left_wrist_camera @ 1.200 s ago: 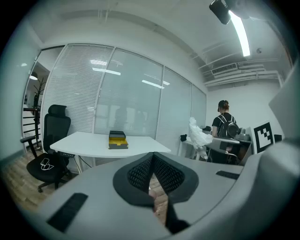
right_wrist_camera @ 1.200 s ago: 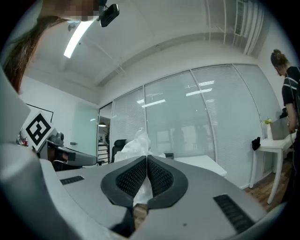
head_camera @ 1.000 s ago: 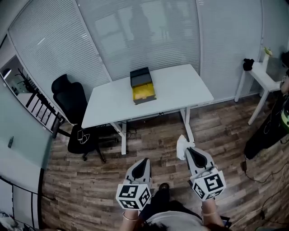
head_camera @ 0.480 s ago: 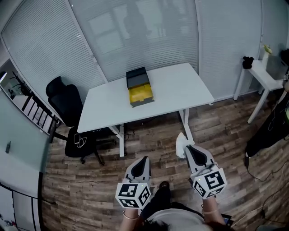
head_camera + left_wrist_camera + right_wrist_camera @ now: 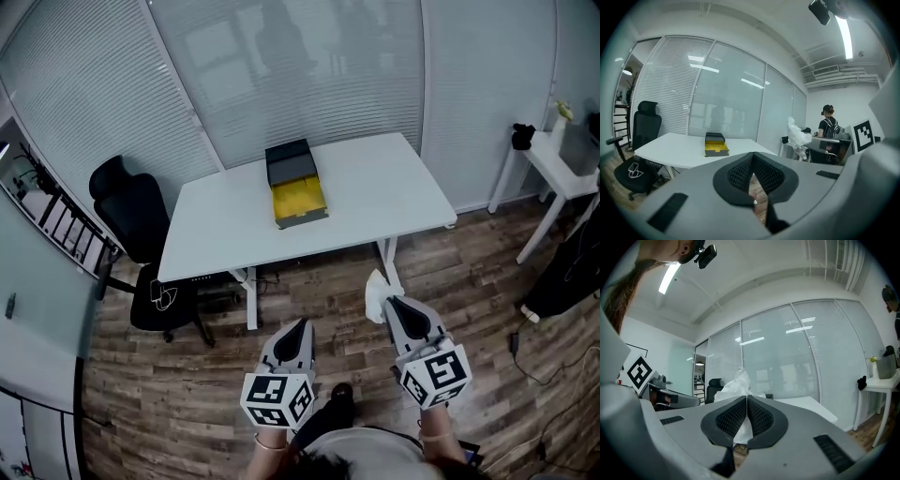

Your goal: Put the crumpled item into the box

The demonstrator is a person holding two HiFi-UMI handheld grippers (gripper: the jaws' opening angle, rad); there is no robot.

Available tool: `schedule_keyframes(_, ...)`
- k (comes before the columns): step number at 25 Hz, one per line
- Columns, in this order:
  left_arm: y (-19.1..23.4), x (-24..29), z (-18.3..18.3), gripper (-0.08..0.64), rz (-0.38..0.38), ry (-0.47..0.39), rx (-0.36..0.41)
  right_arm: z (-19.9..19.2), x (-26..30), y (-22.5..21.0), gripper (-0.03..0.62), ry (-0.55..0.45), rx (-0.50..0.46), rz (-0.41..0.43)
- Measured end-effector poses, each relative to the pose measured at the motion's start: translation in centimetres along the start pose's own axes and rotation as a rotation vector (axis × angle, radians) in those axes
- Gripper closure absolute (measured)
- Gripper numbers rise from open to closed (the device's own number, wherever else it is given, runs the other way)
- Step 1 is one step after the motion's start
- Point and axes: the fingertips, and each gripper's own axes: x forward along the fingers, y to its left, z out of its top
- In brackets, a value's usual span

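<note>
One crumpled item (image 5: 378,292) is clamped in the jaws of the right gripper (image 5: 391,304) over open floor (image 5: 187,375), short of the near edge of the tabletop (image 5: 375,192), on which one open box (image 5: 296,187) is set mid-width amid bare surface, while the jaws of the left gripper (image 5: 301,324) are closed on nothing.

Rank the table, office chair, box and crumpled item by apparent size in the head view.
Largest to smallest:
1. table
2. office chair
3. box
4. crumpled item, smallest even though it is nearer the camera, held by the right gripper
</note>
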Motion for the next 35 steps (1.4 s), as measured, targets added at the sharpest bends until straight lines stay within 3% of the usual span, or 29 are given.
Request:
schedule_keyframes(21, 10.5, 7.7, 3.5, 0.545, -0.049, -0.03, -0.022, 1.4, 14.8, 1.2, 0.56, 0.017, -0.037, 0.009)
schedule_keyframes(35, 12.5, 11.4, 3.9, 0.545, -0.065, -0.019, -0.036, 1.0, 18.7, 0.4, 0.56, 0.035, -0.038, 0.018)
